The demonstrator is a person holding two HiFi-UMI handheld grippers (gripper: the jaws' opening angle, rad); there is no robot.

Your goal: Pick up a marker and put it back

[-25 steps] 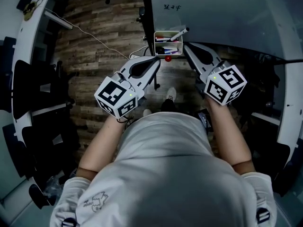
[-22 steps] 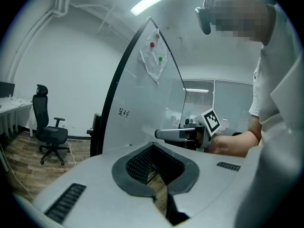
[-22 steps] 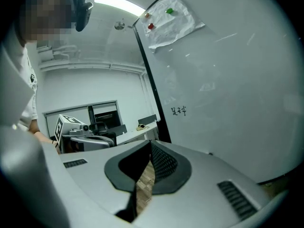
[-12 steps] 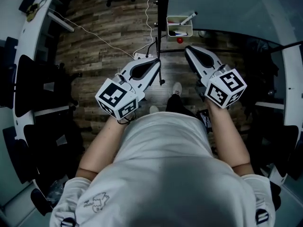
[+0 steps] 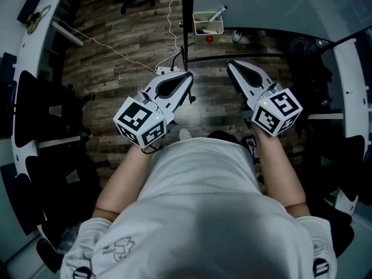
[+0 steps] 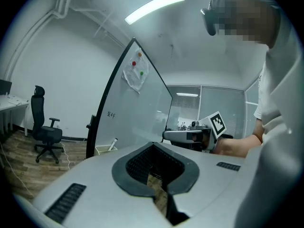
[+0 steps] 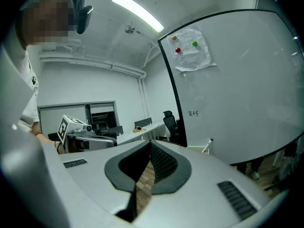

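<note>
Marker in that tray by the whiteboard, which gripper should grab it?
Probably the right gripper. Its tip sits nearer the tray, and the marker leans toward its side. The left gripper is farther back, by the board's black post. Both are shut and empty.

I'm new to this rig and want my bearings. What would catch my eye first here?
First come two grey tools with black-and-white marker cubes, the left tool and the right tool, held out over the wooden floor, both shut and empty. Ahead of them, at the foot of the large white board, a small white tray holds a white marker that leans out over its rim.
</note>
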